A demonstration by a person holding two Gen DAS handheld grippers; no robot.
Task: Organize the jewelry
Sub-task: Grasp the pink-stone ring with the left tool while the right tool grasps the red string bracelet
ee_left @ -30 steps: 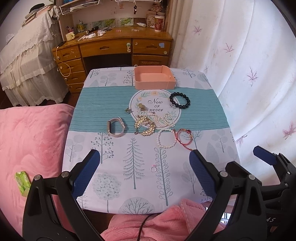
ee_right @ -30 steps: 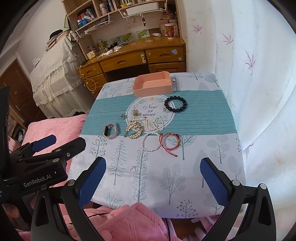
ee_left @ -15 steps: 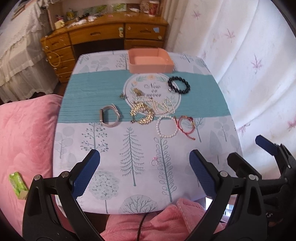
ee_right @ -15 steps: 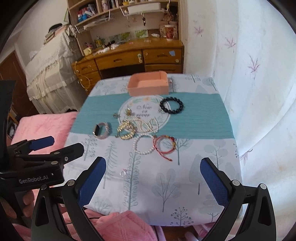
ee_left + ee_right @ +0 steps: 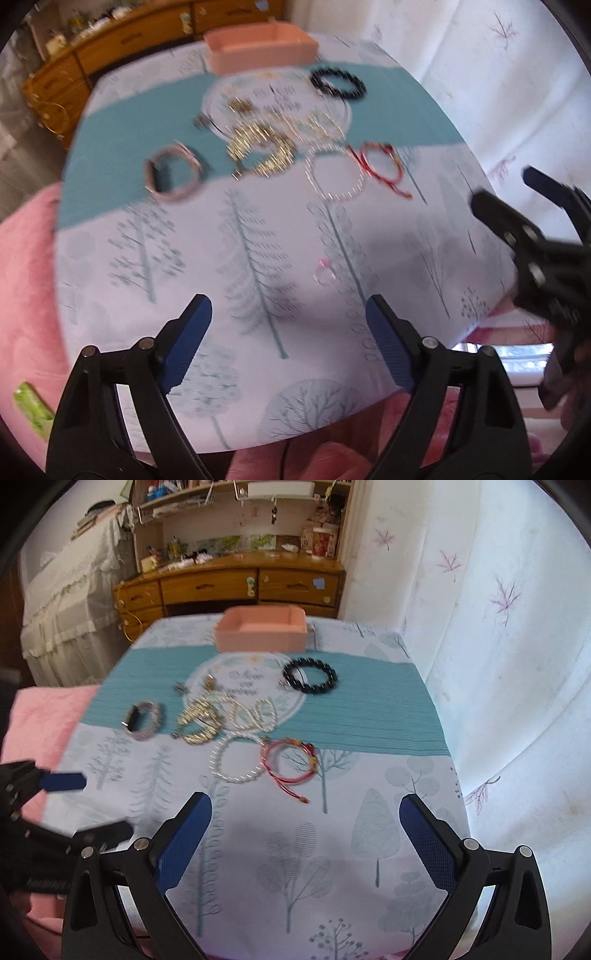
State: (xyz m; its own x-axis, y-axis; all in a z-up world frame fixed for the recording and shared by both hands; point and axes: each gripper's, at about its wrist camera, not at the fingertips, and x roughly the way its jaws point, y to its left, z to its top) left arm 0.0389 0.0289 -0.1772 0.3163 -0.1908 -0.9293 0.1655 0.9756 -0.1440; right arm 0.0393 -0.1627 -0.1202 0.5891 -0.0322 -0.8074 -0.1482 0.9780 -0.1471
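Both tools have dropped closer over the counter (image 5: 369, 849); the left tool (image 5: 288, 343) now nears the small ring (image 5: 325, 273) at 12 o'clock.

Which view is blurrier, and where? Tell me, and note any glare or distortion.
Left wrist view: heavy motion blur; the gold chain, pearl bracelet and ring smear, while the left tongs stay sharp. Right wrist view: milder blur; the black bracelet and pink tray read clearly. Both: fisheye bending of the table edges, dark corner vignette, bright washed-out curtain on the right.
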